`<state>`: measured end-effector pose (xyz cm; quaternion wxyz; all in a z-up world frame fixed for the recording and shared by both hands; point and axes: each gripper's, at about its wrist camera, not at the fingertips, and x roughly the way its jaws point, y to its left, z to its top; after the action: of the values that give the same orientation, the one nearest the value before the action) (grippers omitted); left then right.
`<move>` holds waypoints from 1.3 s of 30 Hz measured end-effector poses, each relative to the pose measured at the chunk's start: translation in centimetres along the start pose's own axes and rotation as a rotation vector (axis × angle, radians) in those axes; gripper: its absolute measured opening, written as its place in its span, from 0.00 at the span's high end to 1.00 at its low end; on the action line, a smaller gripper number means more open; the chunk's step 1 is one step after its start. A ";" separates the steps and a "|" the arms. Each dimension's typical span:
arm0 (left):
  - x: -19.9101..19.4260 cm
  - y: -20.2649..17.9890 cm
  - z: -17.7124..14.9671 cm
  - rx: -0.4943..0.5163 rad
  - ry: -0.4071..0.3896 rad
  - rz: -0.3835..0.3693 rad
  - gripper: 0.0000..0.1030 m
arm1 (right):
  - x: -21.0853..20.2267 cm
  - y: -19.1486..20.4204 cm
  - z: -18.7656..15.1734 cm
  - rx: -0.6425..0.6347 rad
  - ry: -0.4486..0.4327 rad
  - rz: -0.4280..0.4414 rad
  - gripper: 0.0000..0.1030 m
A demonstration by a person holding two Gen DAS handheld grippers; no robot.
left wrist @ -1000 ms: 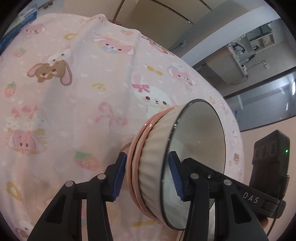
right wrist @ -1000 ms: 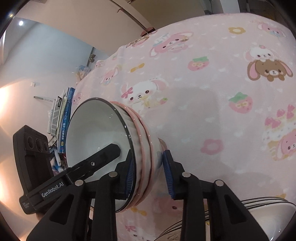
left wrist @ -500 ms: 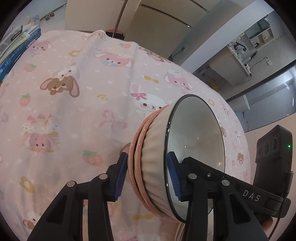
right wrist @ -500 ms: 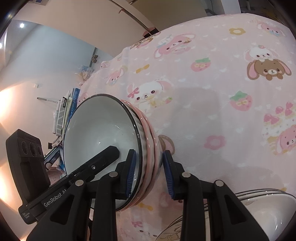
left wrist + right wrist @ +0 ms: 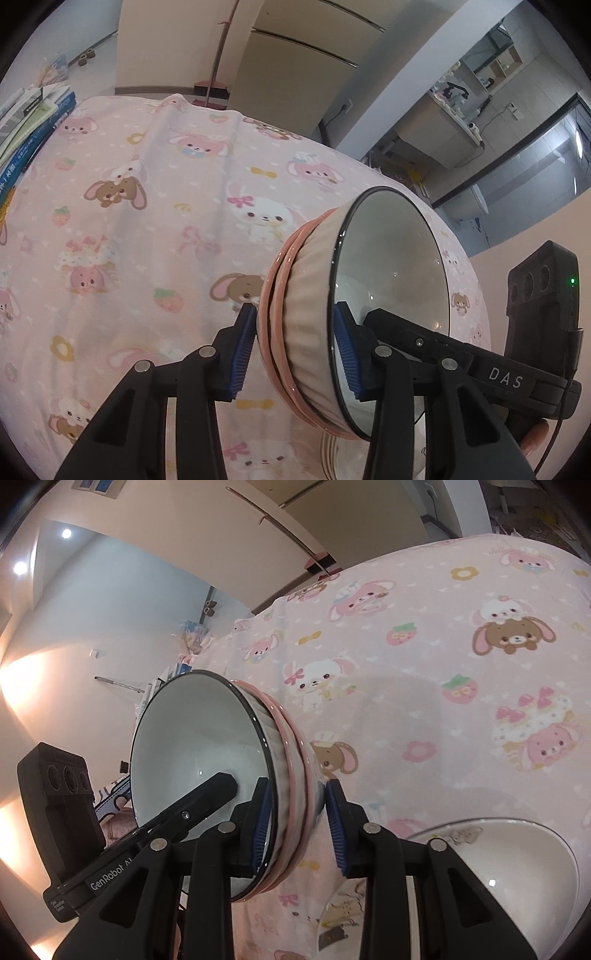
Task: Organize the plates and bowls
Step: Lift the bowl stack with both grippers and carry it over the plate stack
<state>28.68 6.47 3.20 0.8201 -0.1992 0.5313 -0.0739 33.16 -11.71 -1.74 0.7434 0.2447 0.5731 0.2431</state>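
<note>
A table covered by a pink cartoon-rabbit cloth fills both views. Nearest, the left gripper and right gripper each clench opposite edges of one stack of bowls, a white bowl nested in pink ones, tipped on its side above the cloth. Just beside the right gripper, a white dish sits on the cloth. Farther off, books lie at the table edge, with cabinets beyond.

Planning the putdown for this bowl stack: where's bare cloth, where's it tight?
Free: the wide pink tablecloth between the bowl stack and the books at its edge. Crowded: near side, where a white bowl sits beside the right claw.
</note>
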 end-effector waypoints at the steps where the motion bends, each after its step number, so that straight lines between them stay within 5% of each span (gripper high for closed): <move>1: -0.1 -0.3 -0.4 0.007 0.000 -0.002 0.57 | -0.4 -0.2 -0.2 0.003 -0.003 -0.003 0.72; 19: -1.9 -9.7 -8.2 0.171 0.028 -0.066 0.57 | -9.3 -4.4 -6.3 0.037 -0.066 -0.090 0.72; 39: -1.0 -11.2 -12.6 0.196 0.078 -0.110 0.56 | -11.7 -6.6 -11.2 0.056 -0.080 -0.156 0.72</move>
<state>17.92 -6.53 4.08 0.8091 -0.1442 0.5411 -0.1779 20.16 -23.32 0.09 0.7751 0.2296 0.5669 0.1583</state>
